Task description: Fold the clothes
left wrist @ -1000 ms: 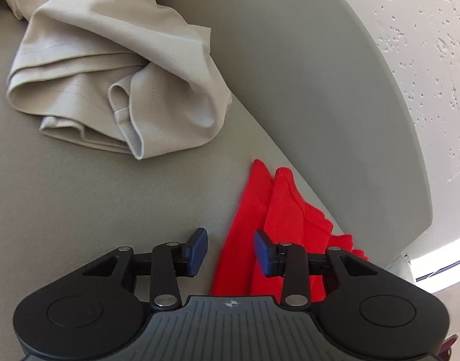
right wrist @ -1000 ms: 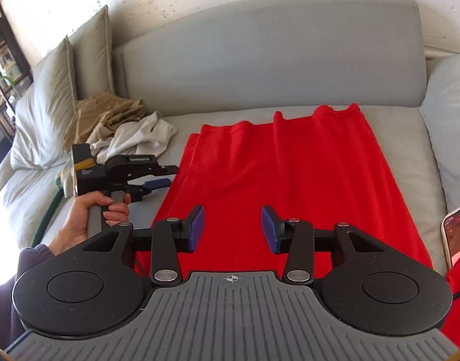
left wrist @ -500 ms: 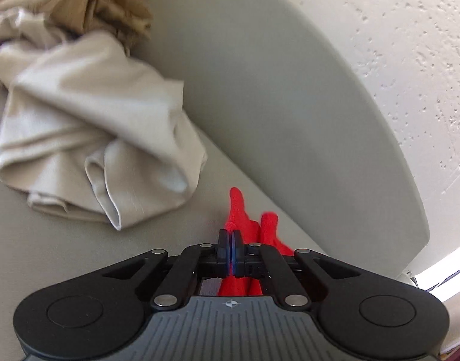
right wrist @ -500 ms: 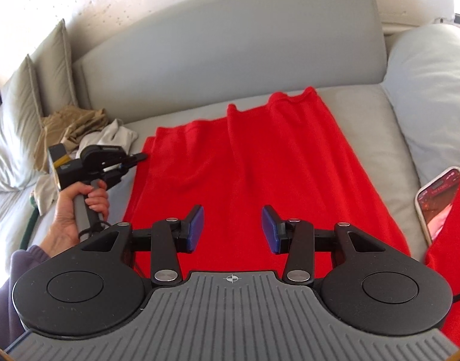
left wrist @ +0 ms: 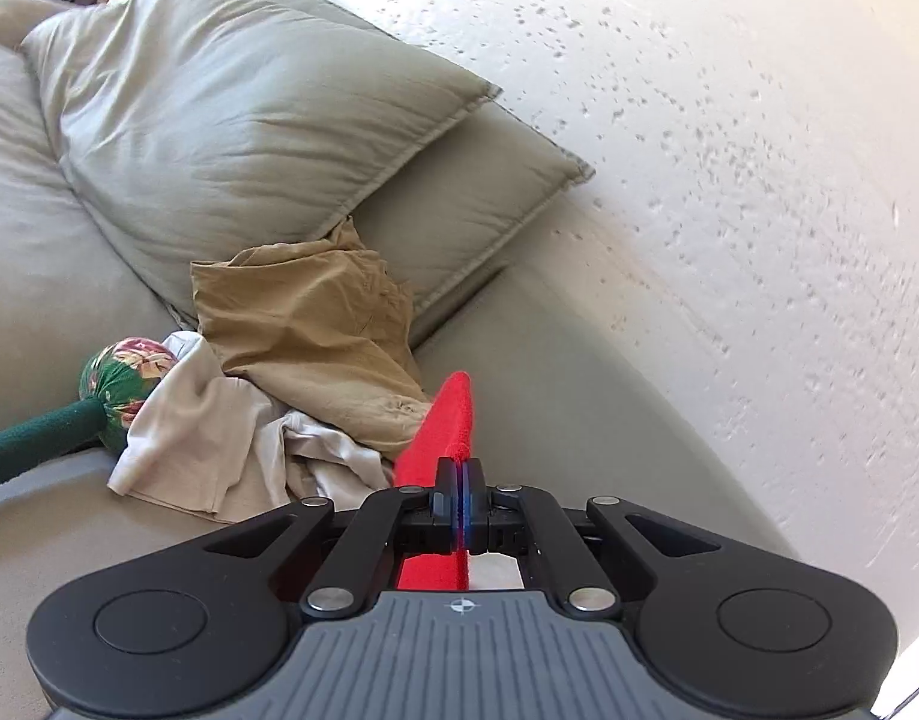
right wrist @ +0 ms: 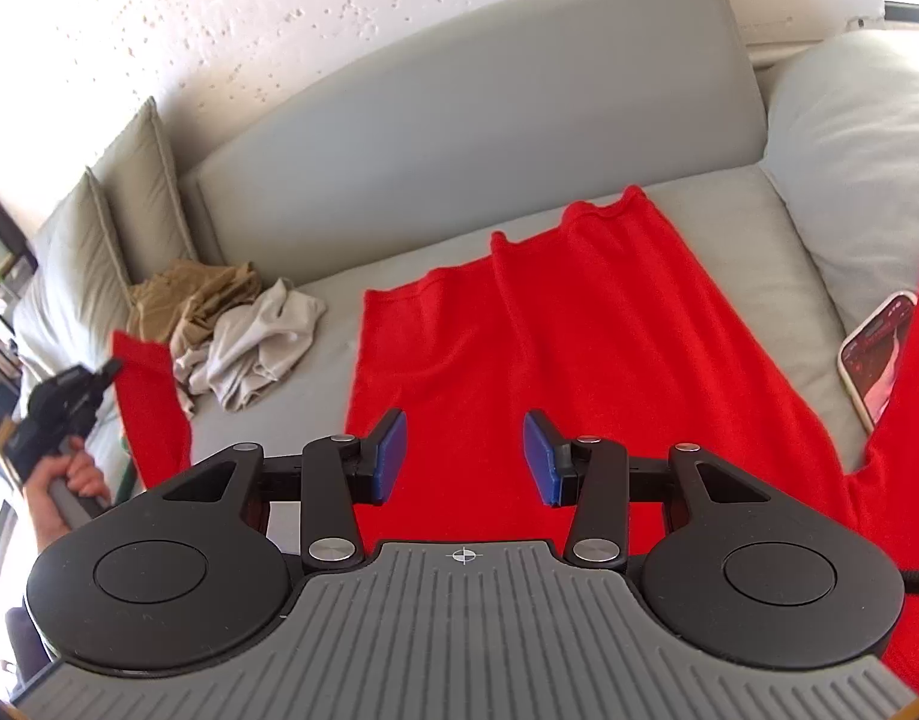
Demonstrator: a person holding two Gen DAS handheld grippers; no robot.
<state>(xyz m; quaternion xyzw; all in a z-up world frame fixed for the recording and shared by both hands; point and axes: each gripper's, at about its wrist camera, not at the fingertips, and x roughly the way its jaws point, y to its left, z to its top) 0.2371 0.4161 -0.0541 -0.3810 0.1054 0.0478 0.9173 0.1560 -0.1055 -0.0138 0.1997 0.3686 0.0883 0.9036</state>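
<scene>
A red garment (right wrist: 585,348) lies spread over the grey sofa seat (right wrist: 753,252) in the right wrist view. My left gripper (left wrist: 459,495) is shut on its left corner (left wrist: 444,420) and holds that flap lifted off the seat. From the right wrist view the same gripper (right wrist: 108,367) appears at the far left in a person's hand (right wrist: 78,474), with the red flap (right wrist: 147,396) hanging from it. My right gripper (right wrist: 464,450) hovers open above the garment's near part, nothing between its blue pads.
A tan garment (left wrist: 315,330) and a crumpled white one (left wrist: 219,438) are heaped by the cushions (left wrist: 219,102) at the sofa's left end. A green floral cloth ball (left wrist: 126,381) lies beside them. A phone (right wrist: 873,354) rests on the right cushion. The backrest (right wrist: 459,120) stands behind.
My left gripper shut on the red garment's left corner, then lifted it up and away to the left. The right gripper rolled slightly and stayed open.
</scene>
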